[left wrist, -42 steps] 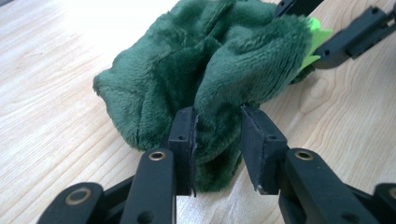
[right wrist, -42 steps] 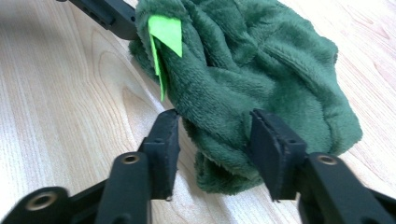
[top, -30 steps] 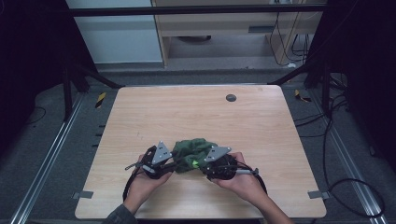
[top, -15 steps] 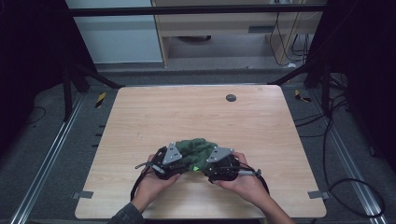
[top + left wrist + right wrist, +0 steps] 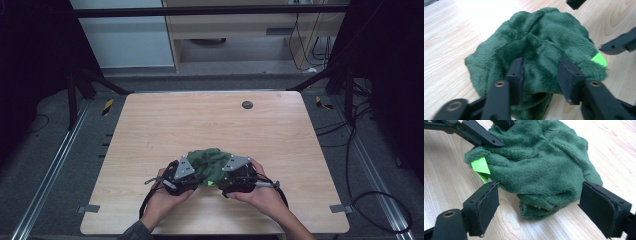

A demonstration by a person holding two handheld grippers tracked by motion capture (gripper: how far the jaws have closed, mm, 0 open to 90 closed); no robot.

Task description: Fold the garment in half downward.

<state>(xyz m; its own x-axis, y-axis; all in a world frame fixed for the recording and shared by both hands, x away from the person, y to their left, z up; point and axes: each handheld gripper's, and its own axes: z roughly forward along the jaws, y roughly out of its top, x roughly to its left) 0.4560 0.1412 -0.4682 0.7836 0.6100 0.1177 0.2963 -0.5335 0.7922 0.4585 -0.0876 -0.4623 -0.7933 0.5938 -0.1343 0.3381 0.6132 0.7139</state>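
Green plush cloth (image 5: 541, 47), crumpled into a heap on the wooden table (image 5: 210, 120), lying between the two claws at the near edge. One bright green tag (image 5: 481, 166) at its hem, partly folded under; any print on it is too small to tell.

Left claw (image 5: 540, 72): jaws have just been opening, with cloth between them. In the left gripper view the pile bulges into the gap and meets the inner faces; whether the pads still press on it cannot be told. The heap's near edge runs under the jaws and is cut off at the bottom of that view.

Right claw (image 5: 539, 202): jaws have just been opening and stand wide, clear of the cloth on both sides. A fold lies in the gap, on the table, gripped by nothing.

High view: left claw (image 5: 187, 176) and right claw (image 5: 227, 175) flank the heap, their grey plates covering its sides; hands hide the bodies. Dark round spot (image 5: 247, 104) on the table well beyond the claws, identity unclear.
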